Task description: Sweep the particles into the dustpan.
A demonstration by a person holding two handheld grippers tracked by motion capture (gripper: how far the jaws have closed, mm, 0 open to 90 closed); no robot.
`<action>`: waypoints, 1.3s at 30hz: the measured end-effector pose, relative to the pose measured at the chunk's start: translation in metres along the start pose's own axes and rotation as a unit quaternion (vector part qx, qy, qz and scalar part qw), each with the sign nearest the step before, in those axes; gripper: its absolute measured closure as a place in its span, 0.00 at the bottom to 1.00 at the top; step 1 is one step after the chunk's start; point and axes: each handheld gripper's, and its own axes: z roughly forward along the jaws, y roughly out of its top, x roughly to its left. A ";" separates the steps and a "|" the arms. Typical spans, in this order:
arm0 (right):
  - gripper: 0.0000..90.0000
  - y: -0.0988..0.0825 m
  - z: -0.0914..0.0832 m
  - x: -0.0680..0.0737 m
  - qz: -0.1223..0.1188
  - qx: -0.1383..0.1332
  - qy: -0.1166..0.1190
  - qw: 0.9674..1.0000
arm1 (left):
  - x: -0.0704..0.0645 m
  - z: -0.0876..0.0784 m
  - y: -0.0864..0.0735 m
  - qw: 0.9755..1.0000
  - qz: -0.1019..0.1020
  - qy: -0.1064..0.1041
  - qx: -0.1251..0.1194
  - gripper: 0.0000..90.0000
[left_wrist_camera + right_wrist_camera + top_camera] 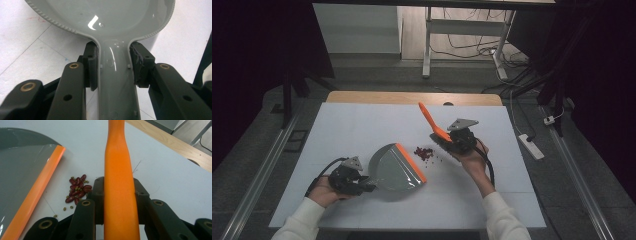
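Observation:
A grey dustpan point(395, 167) with an orange lip point(411, 162) lies on the white table, its lip facing a small pile of red beans point(424, 153). My left gripper point(368, 185) is shut on the dustpan's handle point(117, 82); both pads press its sides. My right gripper point(443, 140) is shut on an orange brush point(432, 122), whose handle point(118, 182) slants up and away. The beans point(78, 189) lie just left of the right gripper, between it and the dustpan's lip point(37, 190). A few small greenish grains are scattered around them.
The white table top point(362, 125) has a wooden strip point(412, 97) along its far edge. A power strip point(531, 146) and cables lie on the floor to the right. A desk frame point(428, 40) stands beyond the table.

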 end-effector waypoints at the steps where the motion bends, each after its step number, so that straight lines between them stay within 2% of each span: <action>1: 0.78 0.000 0.000 0.000 0.000 0.000 0.000 1.000 | 0.000 0.000 0.000 1.000 -0.001 -0.001 0.000 0.69; 15: 0.78 0.003 0.023 -0.001 -0.008 0.022 0.003 1.000 | 0.007 0.007 0.007 1.000 -0.004 -0.012 0.014 0.69; 20: 0.78 0.003 0.031 0.003 -0.018 0.034 0.004 0.999 | 0.009 0.007 0.008 1.000 -0.003 -0.016 0.016 0.69; 29: 0.78 0.002 0.043 0.011 -0.021 0.050 0.015 0.998 | 0.010 0.009 0.008 1.000 -0.009 -0.022 0.017 0.69; 39: 0.78 0.004 0.048 0.019 -0.030 0.050 0.025 0.998 | 0.011 0.011 0.009 0.999 -0.013 -0.028 0.019 0.69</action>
